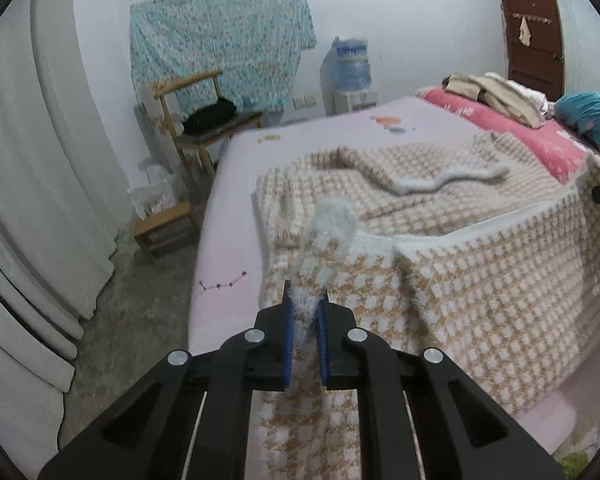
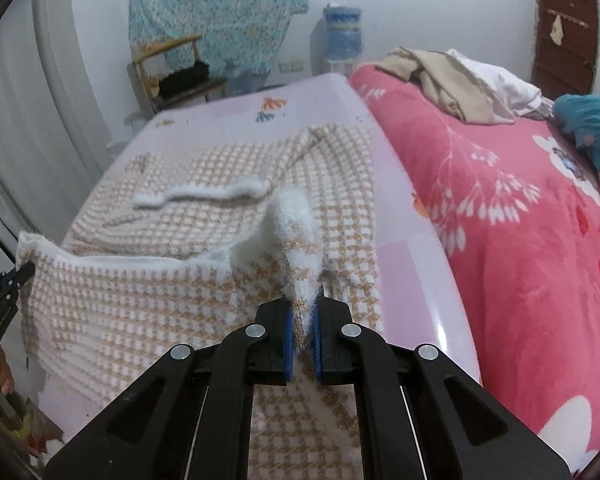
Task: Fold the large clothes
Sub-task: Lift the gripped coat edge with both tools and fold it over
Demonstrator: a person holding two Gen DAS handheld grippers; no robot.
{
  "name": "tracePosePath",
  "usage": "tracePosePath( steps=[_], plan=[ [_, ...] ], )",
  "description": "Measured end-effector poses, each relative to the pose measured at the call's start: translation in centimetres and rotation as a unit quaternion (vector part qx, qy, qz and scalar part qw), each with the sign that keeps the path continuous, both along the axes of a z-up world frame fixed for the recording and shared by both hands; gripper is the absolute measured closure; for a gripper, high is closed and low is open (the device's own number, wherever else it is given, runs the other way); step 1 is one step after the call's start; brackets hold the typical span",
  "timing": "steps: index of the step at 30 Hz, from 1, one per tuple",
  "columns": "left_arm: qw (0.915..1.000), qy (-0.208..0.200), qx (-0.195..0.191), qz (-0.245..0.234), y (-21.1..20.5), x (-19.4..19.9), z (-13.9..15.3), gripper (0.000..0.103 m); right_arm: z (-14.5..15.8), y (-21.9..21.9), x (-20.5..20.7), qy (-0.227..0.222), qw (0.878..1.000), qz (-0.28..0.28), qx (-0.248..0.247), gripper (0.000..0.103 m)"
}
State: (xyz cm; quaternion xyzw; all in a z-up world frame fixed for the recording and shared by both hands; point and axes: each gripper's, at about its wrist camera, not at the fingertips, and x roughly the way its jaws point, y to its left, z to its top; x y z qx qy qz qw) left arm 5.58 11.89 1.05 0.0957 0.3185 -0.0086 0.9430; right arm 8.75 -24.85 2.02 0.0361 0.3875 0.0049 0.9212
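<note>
Clearly the fold has begun: both grippers are clamped on the near hem of the checked sweater [image 1: 440, 280], which lies spread on the bed [image 1: 236, 184] ahead of them with its near edge raised off the sheet. The left gripper [image 1: 306, 312] pinches the white fuzzy edge at one corner, the right gripper [image 2: 302, 312] the other corner, and the hem stretches taut between them. My reading is that the next move should carry this edge forward and over the body of the garment, both hands keeping level and pace so the cloth does not skew, then lay it down near the white neckline trim [image 1: 448, 180] before the jaws let go.

Beyond the right gripper and to its right, a pink floral quilt [image 2: 520, 208] butts against the sweater's far side; the fold could drag onto it. Farther off on that quilt sit beige clothes [image 2: 440, 76] and a teal bundle [image 2: 592, 128], well clear. Ahead and left of both grippers stand a wooden chair [image 1: 196, 120] with something black on it, a patterned hanging cloth [image 1: 220, 40] and a water bottle [image 1: 352, 64], none in the path.
</note>
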Motion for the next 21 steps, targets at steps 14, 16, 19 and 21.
tracePosePath(
  steps=[14, 16, 19, 21],
  plan=[
    [0.9966, -0.076, -0.023, -0.022, -0.5, -3.4, 4.8, 0.094, 3.2, -0.8, -3.8, -0.060, 0.998, -0.018, 0.024, 0.098],
    [0.9957, -0.087, -0.024, -0.023, -0.6, -3.2, 5.5, 0.094, 3.7, -0.9, -4.0, -0.069, 0.997, -0.019, 0.025, 0.098],
    [0.9935, -0.109, -0.018, -0.027, -0.9, -3.0, 6.7, 0.094, 4.7, -1.1, -3.9, -0.087, 0.996, -0.020, 0.026, 0.098],
    [0.9922, -0.120, -0.015, -0.029, -1.1, -2.6, 7.4, 0.094, 5.4, -1.3, -3.7, -0.100, 0.994, -0.020, 0.026, 0.098]
  ],
)
